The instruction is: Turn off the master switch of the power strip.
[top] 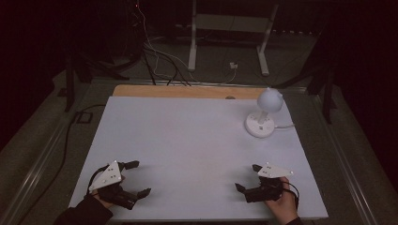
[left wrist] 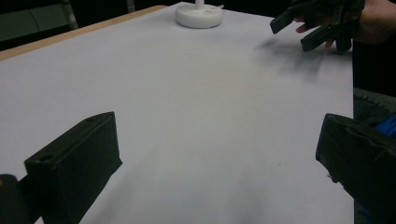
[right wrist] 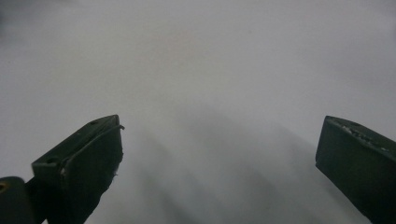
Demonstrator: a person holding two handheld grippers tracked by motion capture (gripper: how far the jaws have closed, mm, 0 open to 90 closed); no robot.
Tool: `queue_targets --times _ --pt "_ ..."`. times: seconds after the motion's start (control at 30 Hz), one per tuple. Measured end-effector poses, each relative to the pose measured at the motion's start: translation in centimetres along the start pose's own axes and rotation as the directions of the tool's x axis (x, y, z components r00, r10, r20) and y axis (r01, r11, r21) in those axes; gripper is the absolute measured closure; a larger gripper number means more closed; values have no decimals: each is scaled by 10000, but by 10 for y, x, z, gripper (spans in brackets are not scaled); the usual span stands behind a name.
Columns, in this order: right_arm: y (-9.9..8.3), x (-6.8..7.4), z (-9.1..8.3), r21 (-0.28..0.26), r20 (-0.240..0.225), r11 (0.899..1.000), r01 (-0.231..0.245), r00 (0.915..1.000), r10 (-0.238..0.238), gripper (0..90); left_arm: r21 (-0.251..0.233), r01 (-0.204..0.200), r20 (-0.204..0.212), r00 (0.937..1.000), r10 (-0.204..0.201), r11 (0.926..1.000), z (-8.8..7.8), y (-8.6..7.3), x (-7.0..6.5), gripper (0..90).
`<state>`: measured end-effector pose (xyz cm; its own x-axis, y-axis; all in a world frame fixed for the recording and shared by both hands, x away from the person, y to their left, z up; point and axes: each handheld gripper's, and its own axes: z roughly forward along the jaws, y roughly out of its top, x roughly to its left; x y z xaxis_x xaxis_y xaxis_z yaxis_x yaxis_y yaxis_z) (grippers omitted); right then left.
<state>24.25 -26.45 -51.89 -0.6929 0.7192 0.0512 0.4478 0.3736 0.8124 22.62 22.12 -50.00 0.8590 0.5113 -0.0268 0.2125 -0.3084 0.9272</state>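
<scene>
From the high view, the left gripper and right gripper rest wide apart-jawed, empty, near the table's front edge; the lamp stands far right. The left gripper view shows its base distant. The right gripper view shows bare tabletop; a hasty reach could topple the top-heavy lamp.

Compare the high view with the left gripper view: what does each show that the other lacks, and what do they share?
The high view alone takes in the lamp's round white head, the floor cables and the left tongs from above. The left gripper view alone looks along its own two black jaws, set wide apart. Both share the white table, the lamp's round base and the open right tongs.
</scene>
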Motion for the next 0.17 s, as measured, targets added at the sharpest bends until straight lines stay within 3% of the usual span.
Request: queue_targets --times 0.17 --pt "0 0 0 -61 24 10000 28 10000 -27 7 11 -28 2 10000 28 10000 0 0 0 3"
